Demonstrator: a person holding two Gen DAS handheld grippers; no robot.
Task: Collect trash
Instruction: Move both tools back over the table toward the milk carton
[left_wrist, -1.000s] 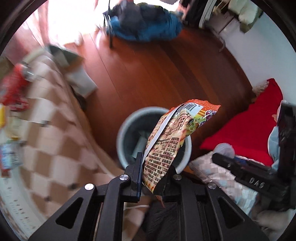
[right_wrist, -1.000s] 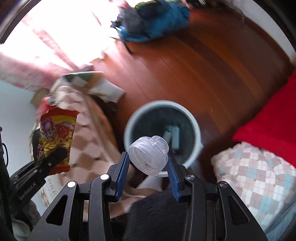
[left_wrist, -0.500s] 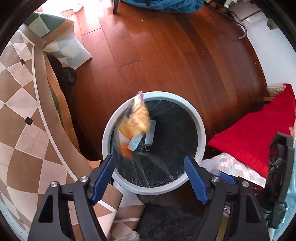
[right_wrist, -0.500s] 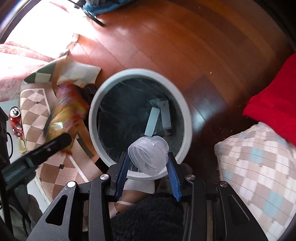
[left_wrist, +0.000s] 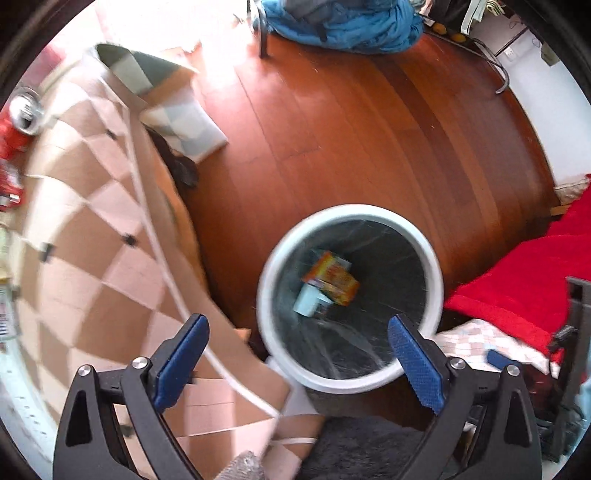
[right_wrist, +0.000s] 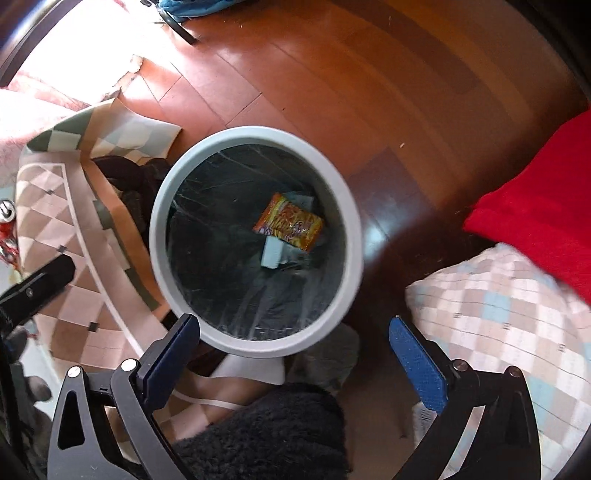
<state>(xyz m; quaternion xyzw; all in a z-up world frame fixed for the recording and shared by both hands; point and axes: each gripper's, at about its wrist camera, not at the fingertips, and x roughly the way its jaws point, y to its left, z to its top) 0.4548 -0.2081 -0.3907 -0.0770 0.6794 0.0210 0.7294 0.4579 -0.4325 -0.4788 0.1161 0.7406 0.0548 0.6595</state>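
Snack wrapper (right_wrist: 288, 222): lying at the bottom of the bin (right_wrist: 255, 343) on a pale carton (right_wrist: 271, 253), so that one's in.
Left gripper (left_wrist: 295, 363): I'm holding it spread wide, empty.
Right gripper (right_wrist: 295, 360): gaping too, nothing in it.
Still left: red can (left_wrist: 16, 127) sitting on the checkered tablecloth (left_wrist: 92, 258), maybe more, it's blurry.

I'm looking down into the bin (right_wrist: 255, 347), which is standing on the floor (right_wrist: 332, 81). A wrapper (right_wrist: 288, 222) is lying in it, resting partly on a box (right_wrist: 272, 254). The table's cloth (left_wrist: 92, 236) is hanging just left of the bin, with a can (left_wrist: 18, 122) sitting on it at the far left. A cushion (right_wrist: 535, 206) is lying right of the bin, overlapping a pillow (right_wrist: 498, 314) nearer me. Behind, across the floor, a bundle (left_wrist: 343, 22) is sitting.
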